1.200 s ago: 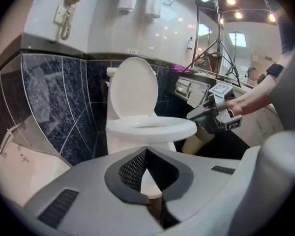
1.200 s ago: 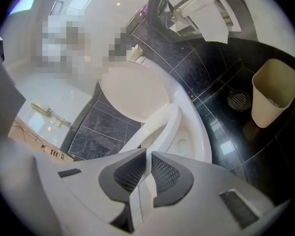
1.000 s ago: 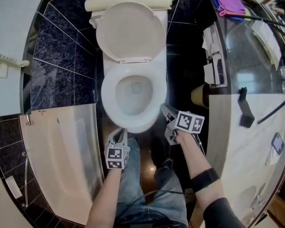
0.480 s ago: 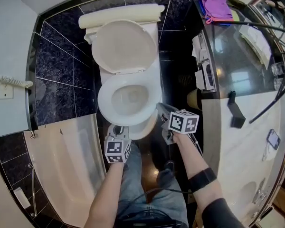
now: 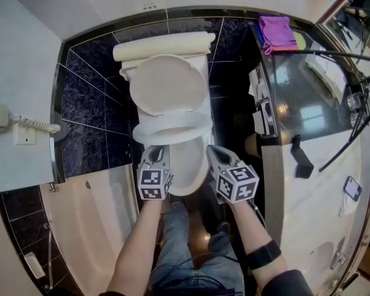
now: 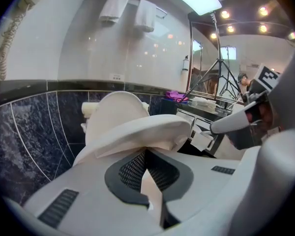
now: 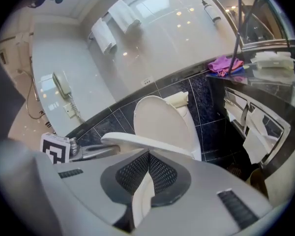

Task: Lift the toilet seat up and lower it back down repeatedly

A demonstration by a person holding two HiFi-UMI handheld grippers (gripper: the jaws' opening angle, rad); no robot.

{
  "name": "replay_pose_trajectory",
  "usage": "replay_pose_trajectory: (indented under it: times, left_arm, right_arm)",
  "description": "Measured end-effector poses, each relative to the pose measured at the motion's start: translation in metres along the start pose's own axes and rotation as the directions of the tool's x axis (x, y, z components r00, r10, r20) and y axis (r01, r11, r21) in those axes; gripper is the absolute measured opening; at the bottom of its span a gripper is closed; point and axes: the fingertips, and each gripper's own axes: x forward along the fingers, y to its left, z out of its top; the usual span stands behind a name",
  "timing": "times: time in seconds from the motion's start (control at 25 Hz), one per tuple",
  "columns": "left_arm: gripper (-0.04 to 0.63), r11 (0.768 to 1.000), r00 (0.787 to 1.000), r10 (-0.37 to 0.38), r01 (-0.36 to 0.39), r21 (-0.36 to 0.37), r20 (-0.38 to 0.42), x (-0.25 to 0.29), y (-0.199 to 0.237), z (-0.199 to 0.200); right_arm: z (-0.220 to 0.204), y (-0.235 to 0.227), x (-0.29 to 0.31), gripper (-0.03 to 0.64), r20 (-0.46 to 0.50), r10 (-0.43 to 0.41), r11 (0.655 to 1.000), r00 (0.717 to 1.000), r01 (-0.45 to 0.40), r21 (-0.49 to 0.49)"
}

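Note:
The white toilet seat (image 5: 172,128) hangs part-raised above the bowl (image 5: 188,165), tilted up at its front, with the lid (image 5: 166,85) upright against the tank (image 5: 163,45). My left gripper (image 5: 155,155) is shut on the seat's front left rim. My right gripper (image 5: 213,153) is shut on its front right rim. In the left gripper view the seat (image 6: 147,129) runs out from the closed jaws of that gripper (image 6: 146,154), with the lid (image 6: 115,112) behind. In the right gripper view the seat (image 7: 147,142) sits across the closed jaws of that gripper (image 7: 148,156).
A bathtub (image 5: 92,227) lies at the left, below a wall phone (image 5: 0,119). A marble vanity counter (image 5: 320,184) stands at the right, with a purple cloth (image 5: 276,29) at its far end and black tripod legs over it. Dark tiles surround the toilet.
Both grippers have moved up from the bowl's front edge. The seat, flat on the bowl before, is now lifted off it at the front.

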Motion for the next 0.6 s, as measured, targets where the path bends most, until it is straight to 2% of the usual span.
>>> replay_pose_trajectory:
  times: [0.2, 0.4, 0.6]
  left_arm:
    - [-0.005, 0.999, 0.998, 0.008, -0.011, 0.043, 0.064, 0.037, 0.029, 0.055]
    - [-0.005, 0.994, 0.997, -0.001, -0.007, 0.105, 0.083, 0.072, 0.046, 0.096]
    - [-0.005, 0.992, 0.995, 0.009, -0.021, 0.122, 0.098, 0.105, 0.064, 0.122]
  right_arm:
    - [0.026, 0.015, 0.005, 0.002, 0.018, -0.02, 0.99, 1.0, 0.023, -0.142]
    - [0.039, 0.017, 0.014, 0.002, 0.023, -0.029, 0.989, 0.999, 0.032, -0.145]
    - [0.046, 0.021, 0.017, 0.002, 0.026, -0.026, 0.986, 0.999, 0.03, -0.165]
